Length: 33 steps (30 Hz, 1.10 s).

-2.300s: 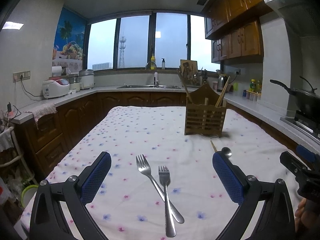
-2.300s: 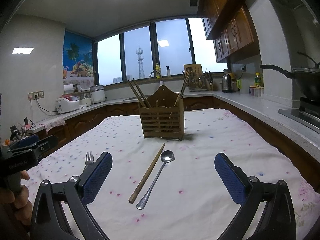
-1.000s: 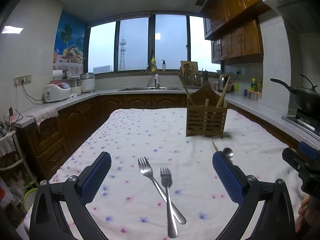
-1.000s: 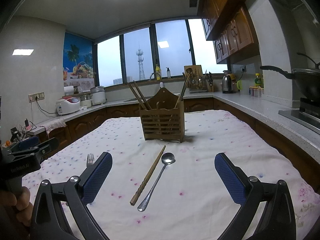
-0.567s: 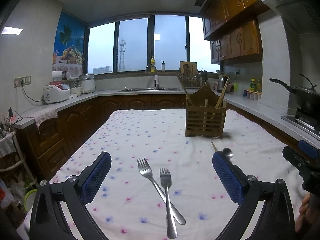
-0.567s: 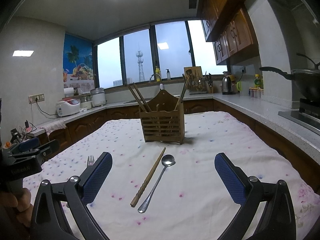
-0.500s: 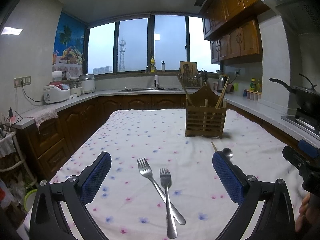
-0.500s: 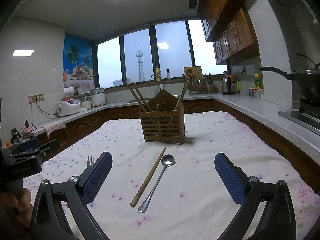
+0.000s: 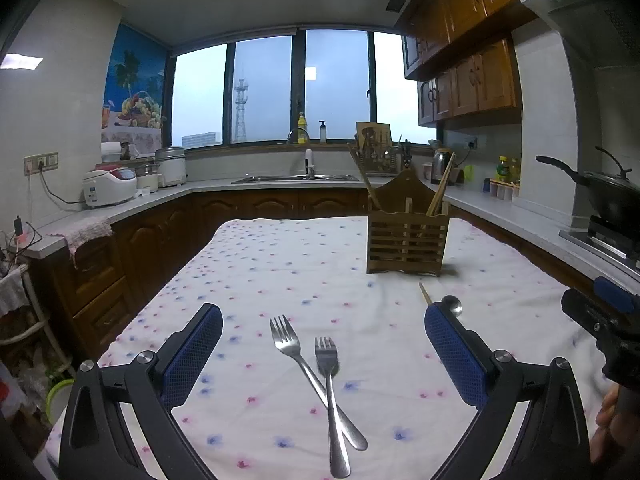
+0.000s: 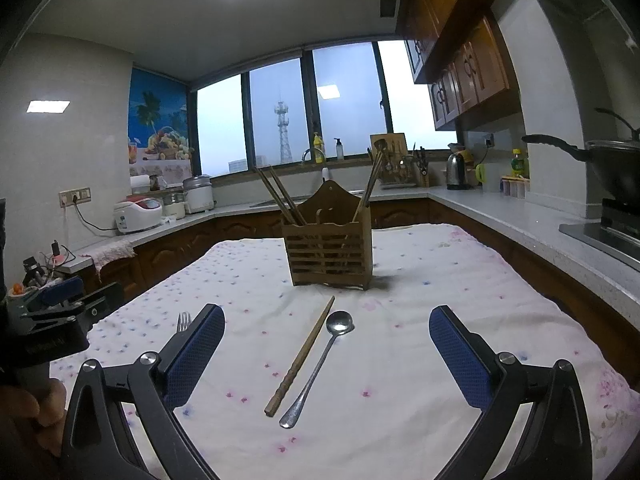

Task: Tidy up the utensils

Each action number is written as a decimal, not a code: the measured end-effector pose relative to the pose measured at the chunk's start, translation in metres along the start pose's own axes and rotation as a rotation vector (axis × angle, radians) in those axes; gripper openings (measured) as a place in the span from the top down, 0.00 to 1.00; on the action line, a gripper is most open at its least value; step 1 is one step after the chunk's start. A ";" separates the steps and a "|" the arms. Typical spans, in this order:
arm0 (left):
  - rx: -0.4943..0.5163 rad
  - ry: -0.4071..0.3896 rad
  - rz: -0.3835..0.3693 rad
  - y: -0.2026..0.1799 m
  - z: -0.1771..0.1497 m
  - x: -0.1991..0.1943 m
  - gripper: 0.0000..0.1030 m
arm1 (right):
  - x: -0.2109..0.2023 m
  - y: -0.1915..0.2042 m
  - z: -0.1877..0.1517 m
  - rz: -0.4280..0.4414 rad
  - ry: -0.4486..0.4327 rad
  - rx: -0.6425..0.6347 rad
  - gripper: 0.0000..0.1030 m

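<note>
Hovering above the cloth-covered surface (image 9: 320, 264), the left claw (image 9: 323, 344) stands spread wide, its blue pads (image 9: 192, 356) well apart and holding nothing. Between them, down on the cloth, lie two forks (image 9: 316, 376) with their handles crossed and their tines pointing away from the camera; neither touches the pads.

The right claw (image 10: 326, 344) is likewise spread wide and empty. Between its pads (image 10: 460, 360) a wooden chopstick (image 10: 302, 354) and a metal spoon (image 10: 320, 364) lie side by side on the cloth, close but apart, the spoon's bowl at the far end. Tines of one fork (image 10: 183, 321) peek out just past the inner edge of its left pad.

Beyond the loose cutlery stands a slatted wooden utensil holder (image 10: 328, 256), upright on the cloth, with chopsticks leaning out of its left compartment and more sticks leaning out at the right. Nothing lies between the holder and the chopstick and spoon.

From the left wrist view, the right claw's body shows at the right edge with a hand (image 9: 612, 428) below it; from the right wrist view, the left claw's body and its hand (image 10: 28, 412) sit at the left edge. A wok (image 9: 604, 196) rests on the stove at the far right, and a rice cooker (image 9: 110, 190) sits on the left counter.
</note>
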State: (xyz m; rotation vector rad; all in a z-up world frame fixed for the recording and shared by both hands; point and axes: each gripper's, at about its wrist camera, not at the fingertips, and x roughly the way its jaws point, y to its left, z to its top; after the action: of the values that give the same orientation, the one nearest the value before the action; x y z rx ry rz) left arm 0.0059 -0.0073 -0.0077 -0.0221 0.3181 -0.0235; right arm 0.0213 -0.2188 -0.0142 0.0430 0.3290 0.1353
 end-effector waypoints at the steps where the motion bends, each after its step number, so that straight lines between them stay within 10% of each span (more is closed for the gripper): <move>1: 0.000 0.001 0.000 0.000 0.000 0.000 0.01 | 0.000 0.000 0.000 0.001 -0.001 0.001 0.00; 33: -0.003 0.013 -0.011 -0.004 -0.003 0.006 0.01 | 0.001 -0.001 0.000 0.001 0.001 0.003 0.00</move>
State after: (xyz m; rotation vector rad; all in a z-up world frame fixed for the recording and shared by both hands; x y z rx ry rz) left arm 0.0103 -0.0113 -0.0119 -0.0262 0.3306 -0.0338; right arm 0.0224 -0.2193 -0.0144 0.0465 0.3298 0.1359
